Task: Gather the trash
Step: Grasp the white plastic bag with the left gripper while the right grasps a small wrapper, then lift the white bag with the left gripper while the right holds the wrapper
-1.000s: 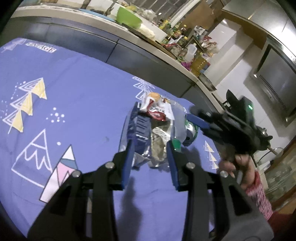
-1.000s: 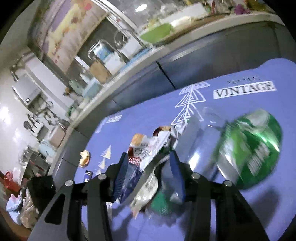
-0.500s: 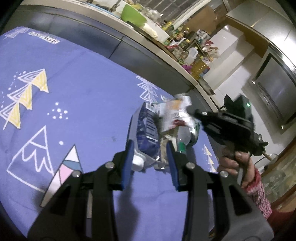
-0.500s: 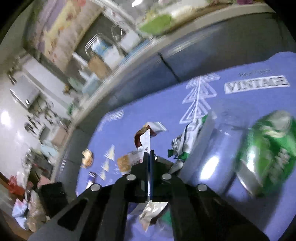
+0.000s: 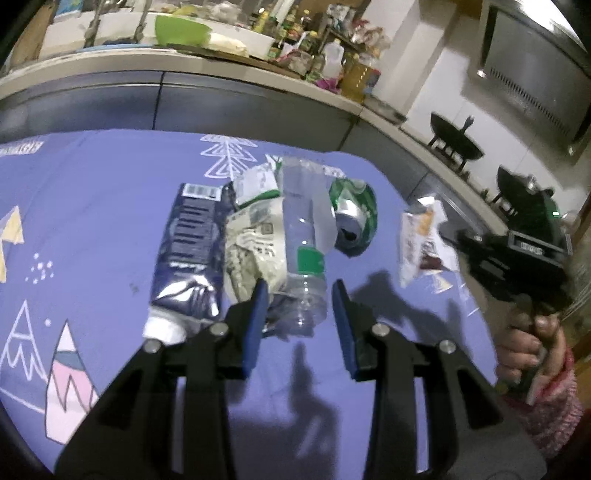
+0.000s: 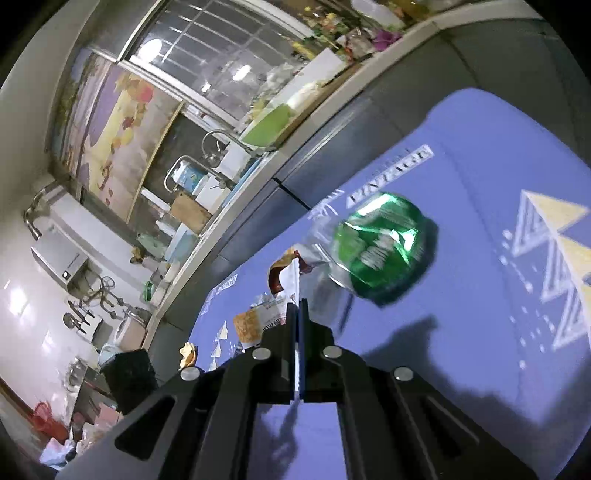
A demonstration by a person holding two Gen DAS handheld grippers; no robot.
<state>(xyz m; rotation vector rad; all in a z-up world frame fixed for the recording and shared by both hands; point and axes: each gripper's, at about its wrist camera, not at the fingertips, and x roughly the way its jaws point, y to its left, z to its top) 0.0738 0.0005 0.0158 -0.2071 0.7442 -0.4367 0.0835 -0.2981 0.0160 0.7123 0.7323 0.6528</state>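
Observation:
A pile of trash lies on the purple tablecloth (image 5: 92, 192): a dark blue foil bag (image 5: 190, 254), a crumpled white wrapper (image 5: 255, 236), a clear plastic bottle (image 5: 304, 240) and a crushed green can (image 5: 356, 214). My left gripper (image 5: 297, 299) is open just in front of the bottle's neck. My right gripper (image 6: 298, 310) is shut on a white and orange snack wrapper (image 6: 266, 314), held up to the right of the pile; the wrapper also shows in the left wrist view (image 5: 421, 240). The green can (image 6: 384, 247) lies beyond it.
A grey kitchen counter (image 5: 221, 70) with a green bowl (image 5: 183, 29), bottles and a sink runs behind the table. A small orange scrap (image 6: 188, 352) lies near the table's far edge. The table's right edge is close to my right hand (image 5: 528, 343).
My right gripper shut on the snack wrapper and lifted it away to the right of the pile. My left gripper backed off and let the blue bag lie flat.

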